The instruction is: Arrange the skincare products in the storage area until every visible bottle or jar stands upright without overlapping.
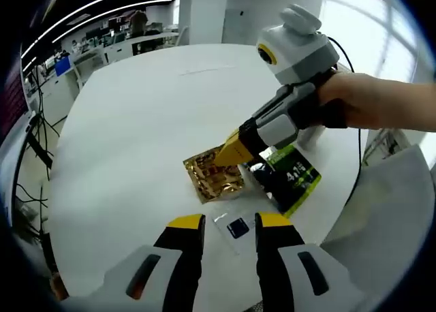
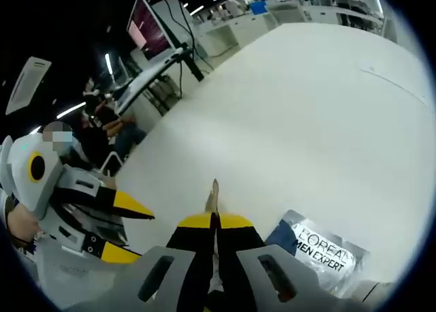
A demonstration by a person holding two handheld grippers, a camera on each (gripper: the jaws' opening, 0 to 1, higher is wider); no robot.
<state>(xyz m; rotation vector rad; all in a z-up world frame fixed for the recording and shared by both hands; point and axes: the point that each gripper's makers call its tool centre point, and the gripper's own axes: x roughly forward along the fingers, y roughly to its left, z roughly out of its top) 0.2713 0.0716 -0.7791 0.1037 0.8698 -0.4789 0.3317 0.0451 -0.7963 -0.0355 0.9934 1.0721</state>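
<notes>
The right hand-held gripper (image 1: 228,150) is clamped on the edge of a gold sachet (image 1: 212,176), lifting it clear of the dark green sachet (image 1: 289,179) at its 3 o'clock (to end the overlap, I judge). The left hand-held gripper (image 1: 230,223) hovers open over the white table (image 1: 143,121).

1. Left gripper view: gold sachet (image 1: 214,175) lies mid-table (image 1: 136,121), w/ green-label sachet (image 1: 289,179) just beside it on the right.
2. Small clear packet (image 1: 235,227) sits in front of both, btwn left gripper (image 1: 230,222) jaws.
3. Right gripper (image 1: 230,150) reaches in from the right, tips on gold sachet.
4. Right gripper view: L'Oreal sachet (image 2: 317,251) lies right of right gripper (image 2: 215,220); left gripper (image 2: 129,230) at left.
</notes>
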